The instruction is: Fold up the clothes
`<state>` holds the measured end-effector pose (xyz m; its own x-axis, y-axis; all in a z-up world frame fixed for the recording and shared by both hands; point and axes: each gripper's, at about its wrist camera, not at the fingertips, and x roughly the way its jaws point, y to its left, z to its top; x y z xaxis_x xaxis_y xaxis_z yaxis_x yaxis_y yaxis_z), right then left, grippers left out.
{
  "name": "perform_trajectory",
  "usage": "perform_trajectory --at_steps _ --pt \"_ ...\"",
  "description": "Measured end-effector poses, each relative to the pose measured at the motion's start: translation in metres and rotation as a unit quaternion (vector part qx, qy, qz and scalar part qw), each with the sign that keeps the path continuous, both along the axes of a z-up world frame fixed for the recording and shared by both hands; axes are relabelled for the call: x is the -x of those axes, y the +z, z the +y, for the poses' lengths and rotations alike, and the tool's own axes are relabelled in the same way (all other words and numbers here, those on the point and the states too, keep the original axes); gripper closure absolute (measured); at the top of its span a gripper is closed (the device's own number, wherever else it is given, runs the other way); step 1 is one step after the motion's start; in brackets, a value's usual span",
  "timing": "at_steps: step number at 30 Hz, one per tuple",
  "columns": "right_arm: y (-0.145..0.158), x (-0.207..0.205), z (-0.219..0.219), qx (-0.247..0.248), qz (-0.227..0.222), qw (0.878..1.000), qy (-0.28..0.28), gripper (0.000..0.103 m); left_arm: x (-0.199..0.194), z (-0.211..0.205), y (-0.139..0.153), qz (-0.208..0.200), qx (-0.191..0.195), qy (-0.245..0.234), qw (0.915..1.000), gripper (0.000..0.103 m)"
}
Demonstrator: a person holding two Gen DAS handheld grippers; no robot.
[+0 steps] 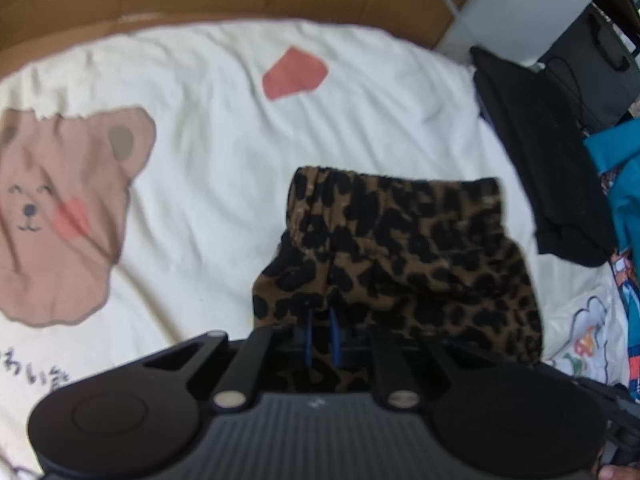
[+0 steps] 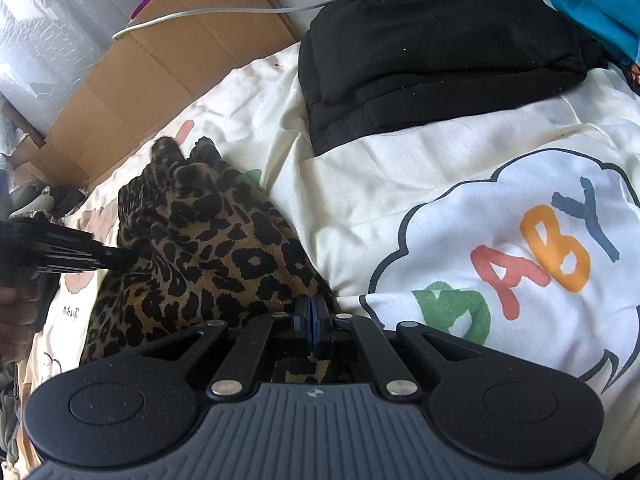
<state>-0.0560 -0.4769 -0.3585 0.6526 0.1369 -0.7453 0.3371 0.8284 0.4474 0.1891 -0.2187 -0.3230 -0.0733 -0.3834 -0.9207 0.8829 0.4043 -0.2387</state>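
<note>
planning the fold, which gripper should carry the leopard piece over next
Probably the right gripper: its jaws pinch the leopard garment tight at the edge, while the left gripper grips with looser jaws.

Left gripper (image 1: 321, 322) fingers pinched together, nearly closed; right gripper (image 2: 313, 314) fingers pressed fully together.

A cream printed sheet (image 1: 240, 128) bears leopard-print garment (image 1: 400, 248) and black clothes (image 2: 432, 52).

A cream bedsheet (image 1: 248, 128) printed with a brown bear (image 1: 60, 216) and a cloud reading "BABY" (image 2: 532, 256) covers the surface ahead of the tongs. Flattened cardboard (image 2: 132, 92) lies beyond it, crossed by a white cable (image 2: 208, 14). Daylight is soft.
</note>
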Motion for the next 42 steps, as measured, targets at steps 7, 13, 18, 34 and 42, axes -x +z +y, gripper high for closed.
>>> perform_trajectory --at_steps 7,13,18,34,42 --pt "0.005 -0.003 -0.001 -0.015 0.022 0.999 -0.027 0.099 -0.007 -0.001 0.006 0.018 0.0 -0.041 0.999 0.093" --pt "0.016 0.007 0.005 0.012 0.034 0.999 -0.039 0.099 0.008 0.016 0.043 0.019 0.018 -0.079 0.9965 0.09" --pt "0.03 0.028 0.007 0.02 0.029 0.999 -0.033 0.098 0.017 0.052 0.048 0.024 0.016 -0.061 0.9977 0.09" --pt "0.057 0.112 -0.002 0.046 0.064 0.995 -0.056 0.086 0.043 0.119 0.024 0.026 0.014 -0.052 0.9982 0.09" --pt "0.049 0.138 0.005 0.026 0.093 0.995 -0.032 0.071 0.052 0.117 0.008 0.017 0.008 -0.055 0.9983 0.09"
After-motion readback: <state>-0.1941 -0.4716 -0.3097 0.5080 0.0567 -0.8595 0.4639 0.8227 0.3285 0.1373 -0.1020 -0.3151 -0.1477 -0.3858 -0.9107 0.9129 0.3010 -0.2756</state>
